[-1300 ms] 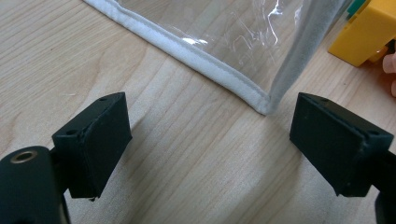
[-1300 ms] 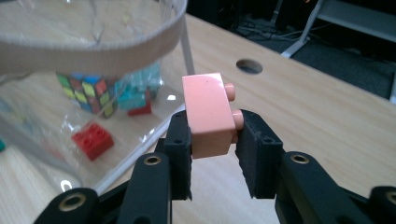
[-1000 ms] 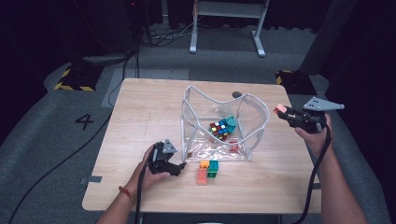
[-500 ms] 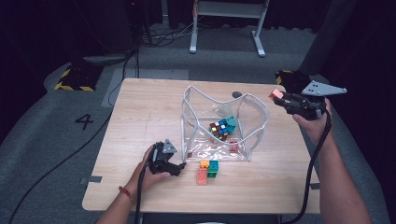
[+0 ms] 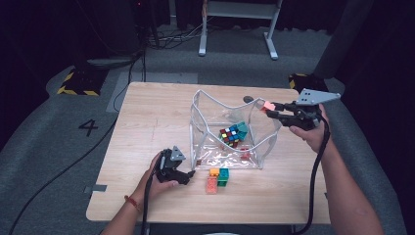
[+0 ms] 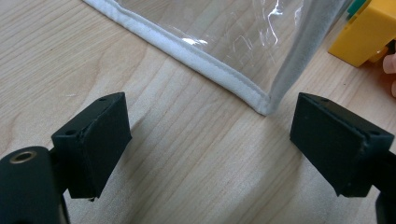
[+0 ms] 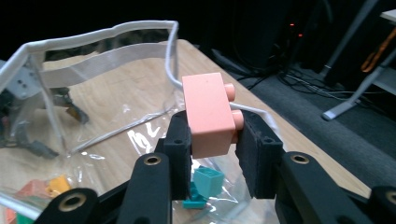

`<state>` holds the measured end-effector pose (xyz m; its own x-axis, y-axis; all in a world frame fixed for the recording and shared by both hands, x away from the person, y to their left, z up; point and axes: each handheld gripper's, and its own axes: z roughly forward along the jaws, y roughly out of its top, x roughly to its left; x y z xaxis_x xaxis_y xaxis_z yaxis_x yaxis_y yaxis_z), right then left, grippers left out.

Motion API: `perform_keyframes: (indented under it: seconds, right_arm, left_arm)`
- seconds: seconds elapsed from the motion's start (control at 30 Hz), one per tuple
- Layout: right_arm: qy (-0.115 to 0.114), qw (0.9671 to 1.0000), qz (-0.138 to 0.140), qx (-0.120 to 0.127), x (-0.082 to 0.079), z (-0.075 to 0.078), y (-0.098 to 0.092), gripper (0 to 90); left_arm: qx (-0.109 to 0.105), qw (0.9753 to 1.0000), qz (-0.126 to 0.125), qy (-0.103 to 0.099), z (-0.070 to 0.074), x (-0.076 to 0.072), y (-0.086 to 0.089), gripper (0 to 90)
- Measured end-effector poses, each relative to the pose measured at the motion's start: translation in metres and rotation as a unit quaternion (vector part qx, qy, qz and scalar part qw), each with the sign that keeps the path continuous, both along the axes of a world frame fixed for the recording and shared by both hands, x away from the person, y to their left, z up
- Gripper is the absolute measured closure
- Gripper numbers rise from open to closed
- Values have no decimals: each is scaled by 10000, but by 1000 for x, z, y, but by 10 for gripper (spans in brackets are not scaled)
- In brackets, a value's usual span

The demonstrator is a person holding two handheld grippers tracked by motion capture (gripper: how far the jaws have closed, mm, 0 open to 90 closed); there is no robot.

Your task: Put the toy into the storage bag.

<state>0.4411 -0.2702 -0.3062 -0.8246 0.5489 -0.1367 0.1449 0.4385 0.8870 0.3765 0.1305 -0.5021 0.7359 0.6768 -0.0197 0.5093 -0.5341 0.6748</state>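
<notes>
Right gripper view: right gripper [image 7: 212, 154] jaws clamped on pink brick [image 7: 208, 113] above clear bag [image 7: 93, 70]; next, release inside. Left gripper [image 6: 210, 140] jaws wide open, empty, bag corner between them.

Smooth, matt plastic shows on the salmon-pink building brick [image 7: 208, 113], clamped between the right tongs [image 7: 215, 140], whose black pads [image 7: 258, 154] look dull and foam-like. The clear pouch [image 5: 230, 128] is glossy, crinkled plastic film edged in white woven cloth tape. The bench [image 5: 151, 122] is pale, matt wood grain. At its 6 o'clock edge, an orange brick [image 5: 214, 172] gleams faintly.
</notes>
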Motion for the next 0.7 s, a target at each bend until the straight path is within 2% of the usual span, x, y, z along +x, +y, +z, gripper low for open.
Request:
perform_keyframes:
  seconds: [0.17,0.27,0.37,0.5,0.6,0.7]
  right_arm:
    - [133,9993,307,-146,2,-5,17,671]
    - [165,9981,452,-380,4,-7,24,671]
    - [355,9957,652,-551,10,-8,31,671]
    - [539,9940,675,-672,20,-10,36,671]
    - [630,9913,705,-910,27,-11,41,671]
    - [755,9864,772,-1239,35,-14,45,671]
  left_arm:
    - [-1,10000,-6,6,0,0,0,124]
    - [-2,10000,1,8,0,0,0,124]
    - [-17,10000,-3,19,0,0,0,123]
    - [-2,10000,-8,11,0,0,0,123]
    - [-1,10000,-2,7,0,0,0,124]
    - [-15,10000,-3,16,0,0,0,124]
